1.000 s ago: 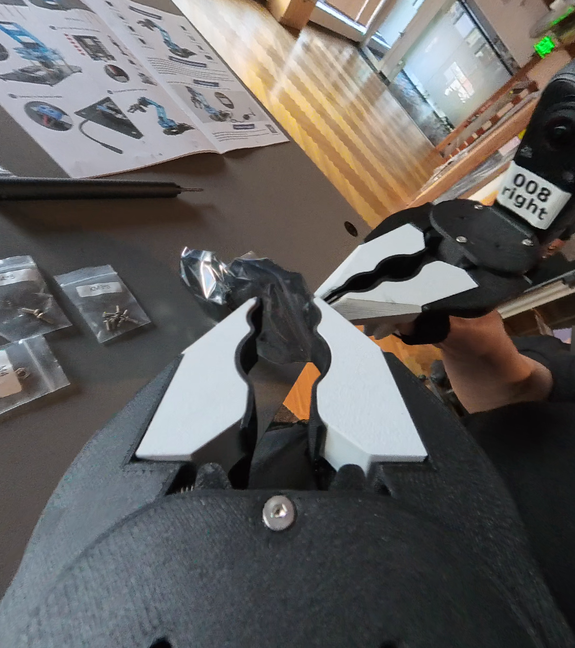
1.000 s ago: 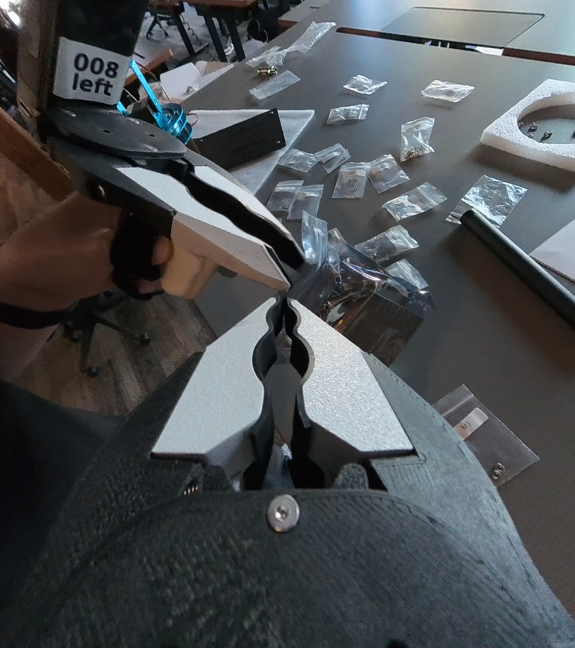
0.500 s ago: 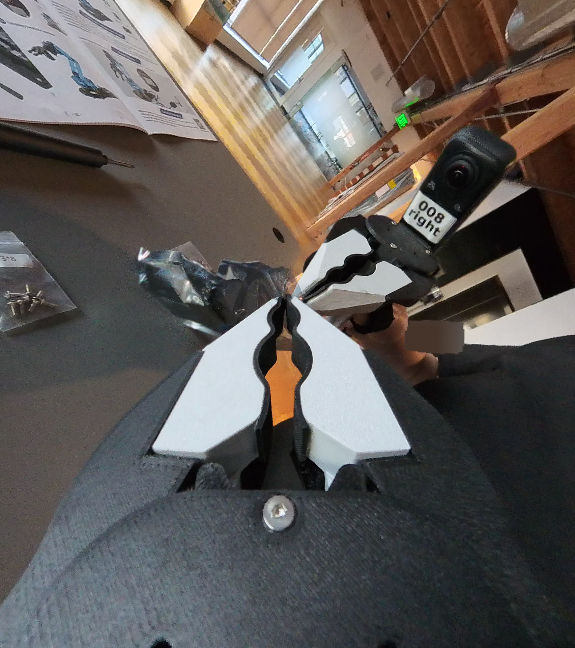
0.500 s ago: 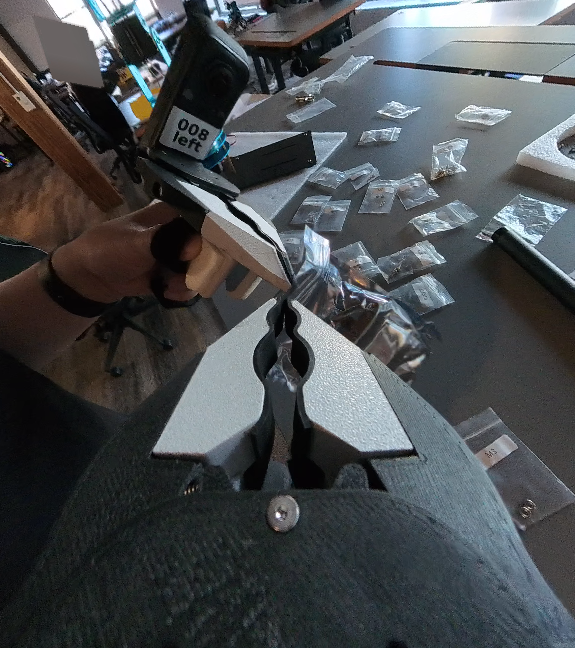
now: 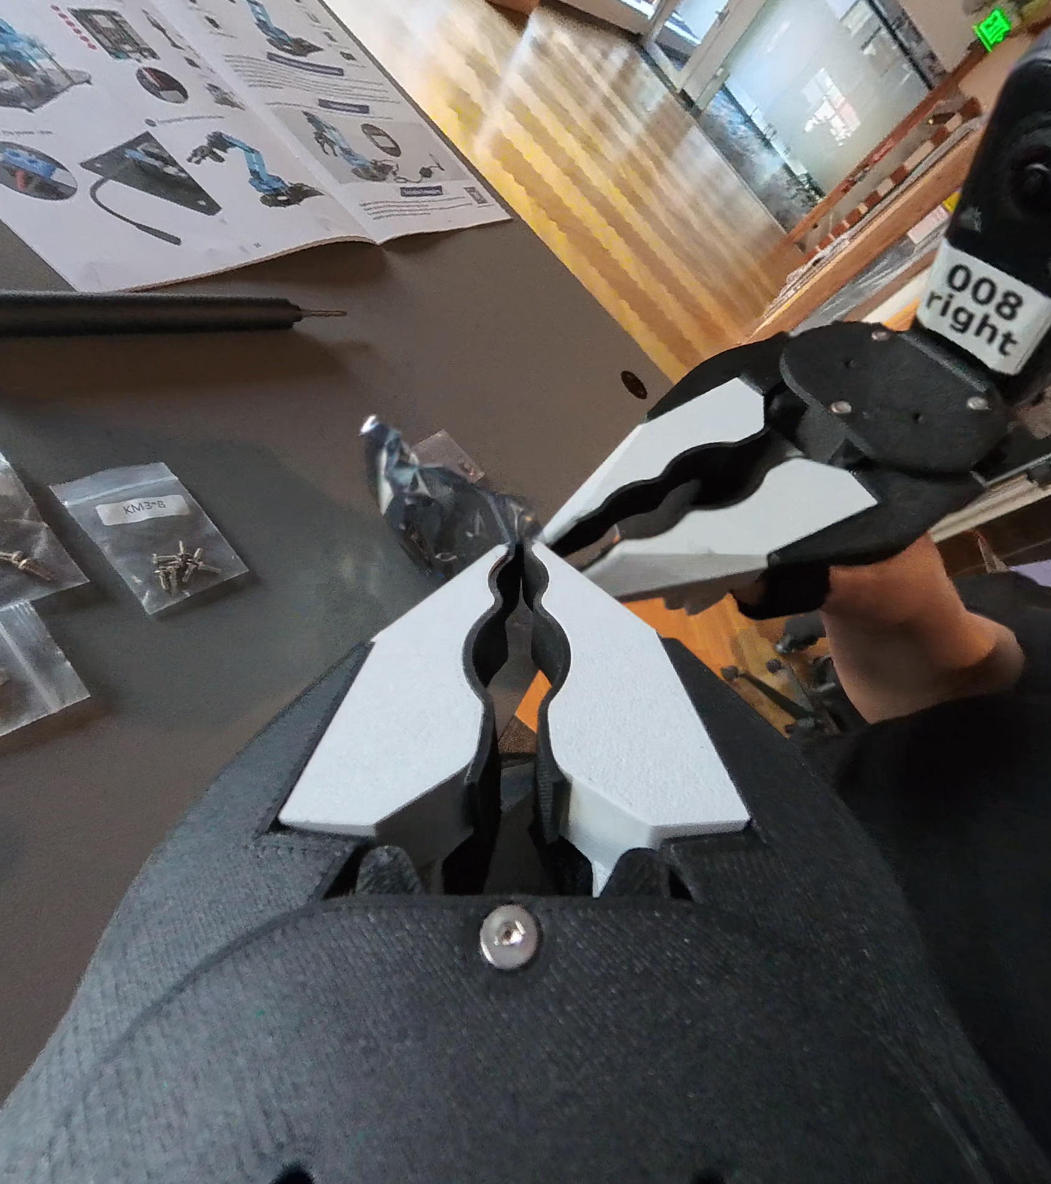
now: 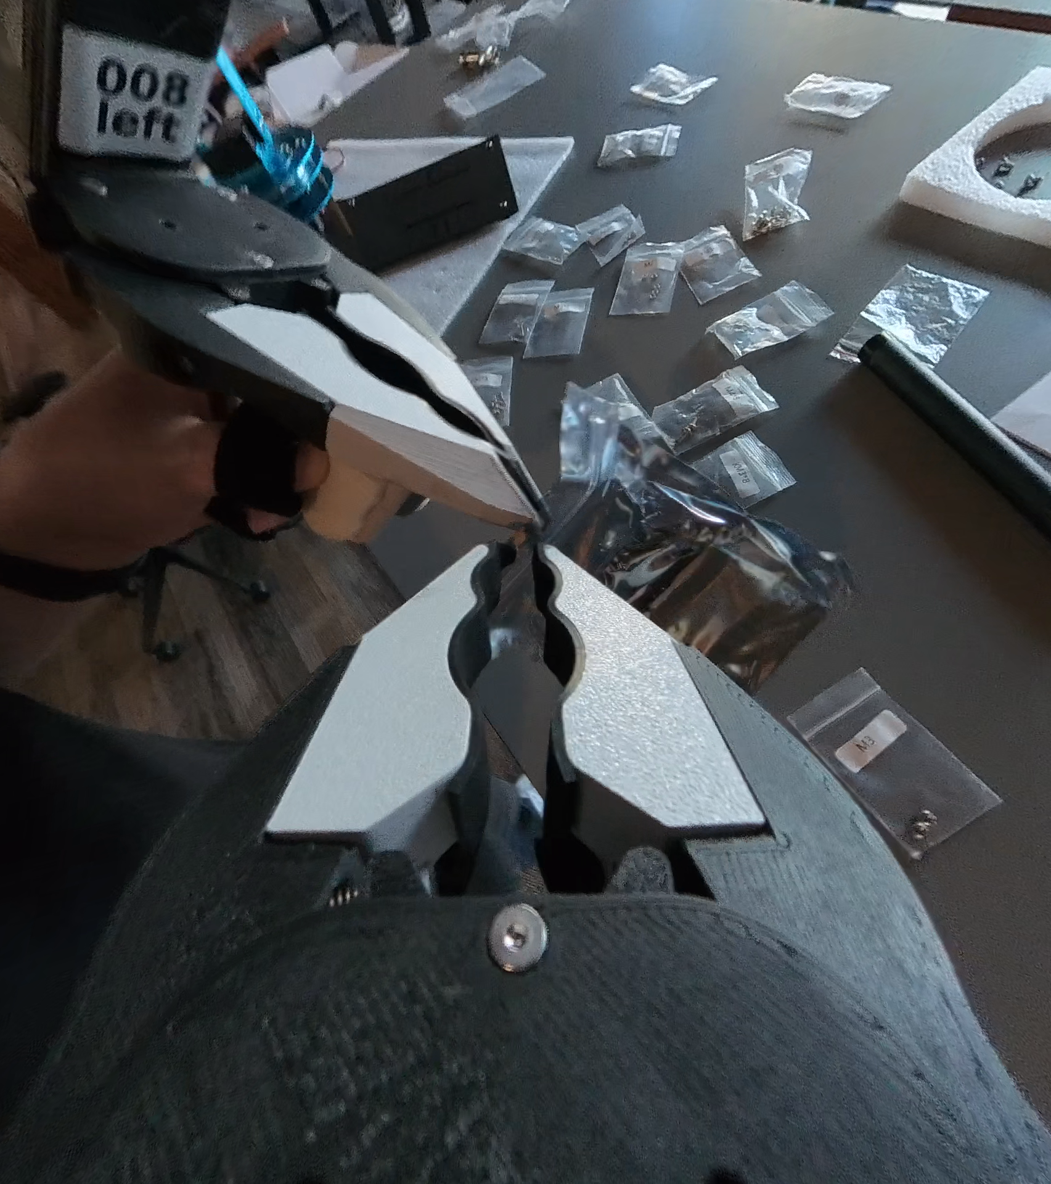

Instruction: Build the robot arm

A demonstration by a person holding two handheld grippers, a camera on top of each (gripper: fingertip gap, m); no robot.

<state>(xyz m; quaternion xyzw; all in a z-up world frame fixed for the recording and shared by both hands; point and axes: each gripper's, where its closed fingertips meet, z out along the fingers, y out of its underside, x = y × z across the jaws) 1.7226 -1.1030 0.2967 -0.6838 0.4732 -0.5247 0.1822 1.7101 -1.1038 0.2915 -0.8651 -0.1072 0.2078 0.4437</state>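
L gripper (image 5: pixel 521 556) + R gripper (image 6: pixel 526 552): jaws of both clamped on same corner of shiny bag (image 6: pixel 695 576), tips touching; bag trails ahead over counter (image 6: pixel 958 641) near its edge, beside small screw bags (image 6: pixel 727 410).

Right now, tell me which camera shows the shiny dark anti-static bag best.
The right wrist view. There the shiny dark bag spreads out beyond the fingertips of the right gripper, its crinkled face and upper edge exposed. In the left wrist view only a crumpled part of it shows, behind the left gripper.
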